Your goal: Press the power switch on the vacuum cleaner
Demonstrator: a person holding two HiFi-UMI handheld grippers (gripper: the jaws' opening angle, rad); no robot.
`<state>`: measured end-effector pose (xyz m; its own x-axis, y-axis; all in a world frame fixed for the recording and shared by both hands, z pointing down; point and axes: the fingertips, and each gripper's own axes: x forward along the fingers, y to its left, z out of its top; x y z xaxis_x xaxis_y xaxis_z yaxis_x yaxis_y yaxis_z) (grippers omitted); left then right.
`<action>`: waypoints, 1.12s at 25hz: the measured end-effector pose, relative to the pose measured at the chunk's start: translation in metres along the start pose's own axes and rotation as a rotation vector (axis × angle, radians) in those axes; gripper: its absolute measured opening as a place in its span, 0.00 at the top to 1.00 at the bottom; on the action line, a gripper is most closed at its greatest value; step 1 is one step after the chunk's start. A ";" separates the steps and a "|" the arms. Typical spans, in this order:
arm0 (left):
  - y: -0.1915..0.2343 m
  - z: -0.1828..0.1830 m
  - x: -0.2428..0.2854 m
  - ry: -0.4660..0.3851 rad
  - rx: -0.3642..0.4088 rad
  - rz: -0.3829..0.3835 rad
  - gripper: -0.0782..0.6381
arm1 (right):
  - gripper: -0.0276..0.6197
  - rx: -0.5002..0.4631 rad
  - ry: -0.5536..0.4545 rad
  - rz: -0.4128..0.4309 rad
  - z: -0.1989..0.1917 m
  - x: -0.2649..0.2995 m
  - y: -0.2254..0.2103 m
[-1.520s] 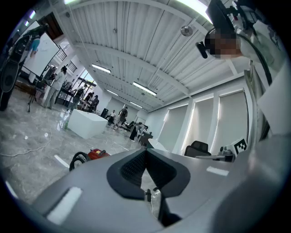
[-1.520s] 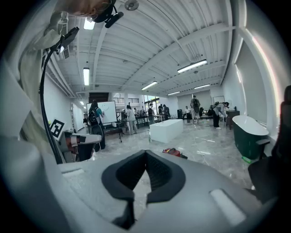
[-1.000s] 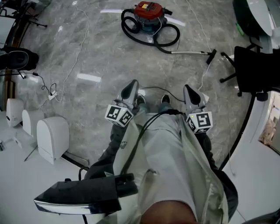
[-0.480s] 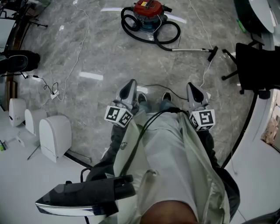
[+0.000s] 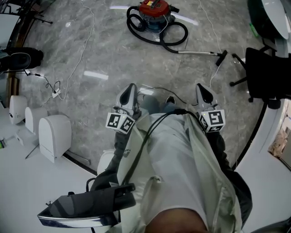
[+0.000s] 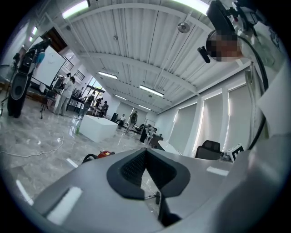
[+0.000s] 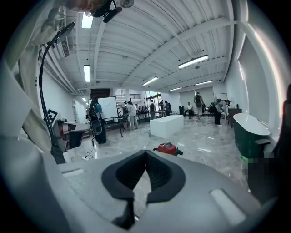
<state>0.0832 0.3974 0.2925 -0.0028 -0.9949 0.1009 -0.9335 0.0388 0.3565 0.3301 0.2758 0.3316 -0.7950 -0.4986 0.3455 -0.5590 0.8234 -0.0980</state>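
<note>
The vacuum cleaner point(image 5: 154, 11), red on top with a coiled black hose, stands on the grey marble floor far ahead, at the top of the head view. Its metal wand point(image 5: 200, 53) lies to its right. My left gripper point(image 5: 128, 91) and right gripper point(image 5: 203, 89) are held at waist height, side by side, pointing toward it and well short of it. Both are shut with nothing between the jaws. The vacuum cleaner point(image 6: 101, 154) shows small beyond my left gripper point(image 6: 146, 152) in the left gripper view. Past my right gripper point(image 7: 145, 154), the vacuum cleaner point(image 7: 167, 148) sits slightly right.
A black office chair point(image 5: 266, 75) stands at the right. White rounded units point(image 5: 54, 136) line the left, with thin cables point(image 5: 54, 88) trailing across the floor. A white block point(image 7: 169, 125) and a dark tub point(image 7: 248, 132) lie farther off, with people standing in the distance.
The view has shifted a little as the person steps forward. Both grippers have drifted slightly up the head view and stay shut. The vacuum cleaner has not moved.
</note>
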 end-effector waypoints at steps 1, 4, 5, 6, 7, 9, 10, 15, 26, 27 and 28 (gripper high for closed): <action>0.001 -0.001 -0.001 0.000 -0.004 0.014 0.89 | 0.96 -0.003 0.007 0.011 -0.001 0.004 -0.002; 0.006 -0.001 -0.004 -0.002 -0.010 0.046 0.89 | 0.96 -0.012 0.027 0.042 -0.002 0.016 -0.002; 0.009 -0.001 -0.003 -0.003 -0.012 0.055 0.89 | 0.96 -0.018 0.030 0.053 -0.002 0.021 -0.001; 0.013 0.000 -0.002 -0.005 -0.015 0.064 0.89 | 0.96 -0.024 0.032 0.064 -0.001 0.027 0.000; 0.018 0.000 0.000 -0.005 -0.017 0.072 0.89 | 0.96 -0.027 0.034 0.072 0.000 0.032 0.001; 0.028 0.002 0.007 -0.005 -0.015 0.078 0.89 | 0.95 -0.024 0.038 0.080 0.001 0.043 0.002; 0.032 0.003 0.013 -0.007 -0.009 0.070 0.89 | 0.96 -0.023 0.038 0.077 0.002 0.048 0.000; 0.053 0.019 0.071 -0.015 0.011 -0.003 0.89 | 0.96 -0.013 0.039 0.017 0.010 0.077 -0.021; 0.188 0.069 0.220 0.074 -0.023 -0.122 0.89 | 0.96 -0.019 0.139 -0.159 0.049 0.233 -0.065; 0.203 0.078 0.232 0.076 -0.022 -0.131 0.89 | 0.96 -0.022 0.151 -0.177 0.055 0.248 -0.069; 0.218 0.086 0.244 0.080 -0.017 -0.140 0.89 | 0.96 -0.021 0.160 -0.196 0.061 0.262 -0.073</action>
<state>-0.1518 0.1552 0.3145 0.1564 -0.9801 0.1223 -0.9164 -0.0978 0.3881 0.1481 0.0690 0.3721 -0.6236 -0.6012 0.4997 -0.6924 0.7215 0.0039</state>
